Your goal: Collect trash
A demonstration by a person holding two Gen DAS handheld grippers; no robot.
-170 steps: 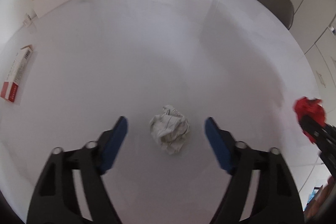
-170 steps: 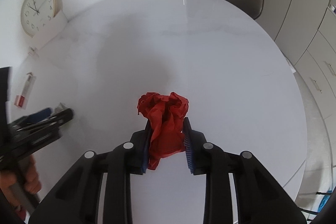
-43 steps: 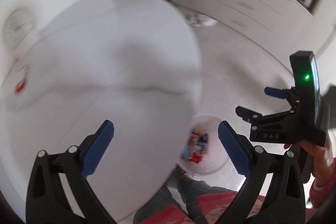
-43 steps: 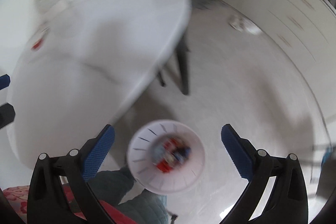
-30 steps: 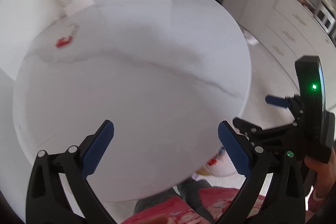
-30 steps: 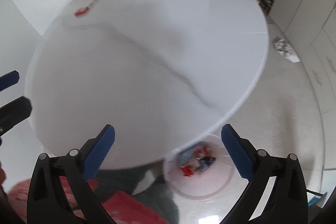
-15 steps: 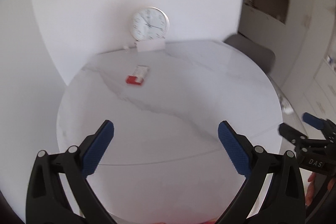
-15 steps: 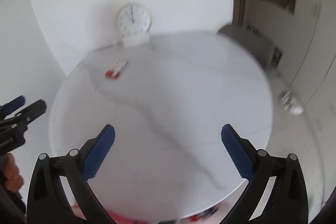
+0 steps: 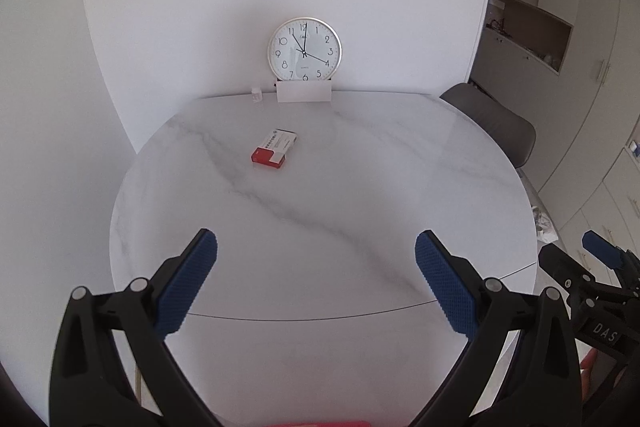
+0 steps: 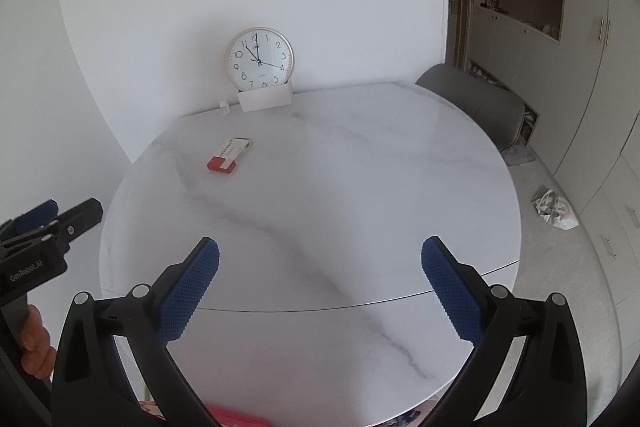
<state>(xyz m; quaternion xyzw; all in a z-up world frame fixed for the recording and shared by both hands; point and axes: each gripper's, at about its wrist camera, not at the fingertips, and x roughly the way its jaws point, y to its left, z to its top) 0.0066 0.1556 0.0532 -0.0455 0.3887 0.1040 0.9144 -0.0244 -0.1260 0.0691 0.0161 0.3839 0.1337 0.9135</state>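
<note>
With both the left gripper (image 9: 316, 267) and right gripper (image 10: 320, 271) spread wide and empty, we'd check the marble table (image 9: 360, 187) — only a red-and-white box (image 9: 275, 148) lies there, far side near the clock (image 9: 304, 49) — before judging it trash.

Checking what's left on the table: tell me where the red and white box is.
In both wrist views the red and white box lies flat on the marble table, far left part, in front of the clock.
</note>
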